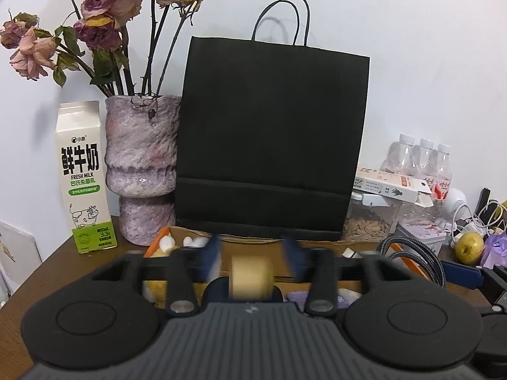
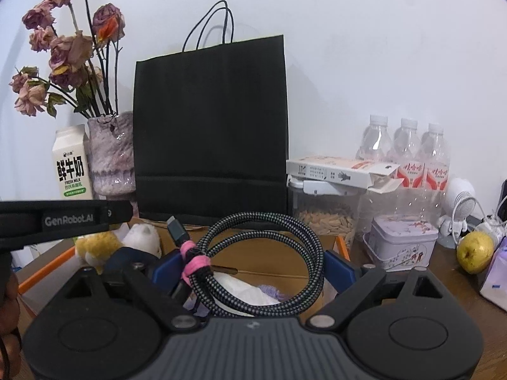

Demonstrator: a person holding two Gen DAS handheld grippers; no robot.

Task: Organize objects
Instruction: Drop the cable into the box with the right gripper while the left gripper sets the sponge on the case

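Looking through the left wrist view, the left gripper is seen low in the middle of the frame. Its blue fingers are spread apart and blurred. A tan roll of tape is seen between them, also blurred, and no finger is seen pressing on it. A cardboard box lies just behind and under the roll. A black paper bag is stood behind the box in the middle. A purple vase and a milk carton are placed at the left.

Through the right wrist view, the right gripper is seen low in the middle. A coiled braided cable, tied with a pink band, is pinched between its blue fingers and held over the cardboard box. A plush toy is seen in the box at the lower left. A yellow pear is laid at the right edge, beside a small tin.
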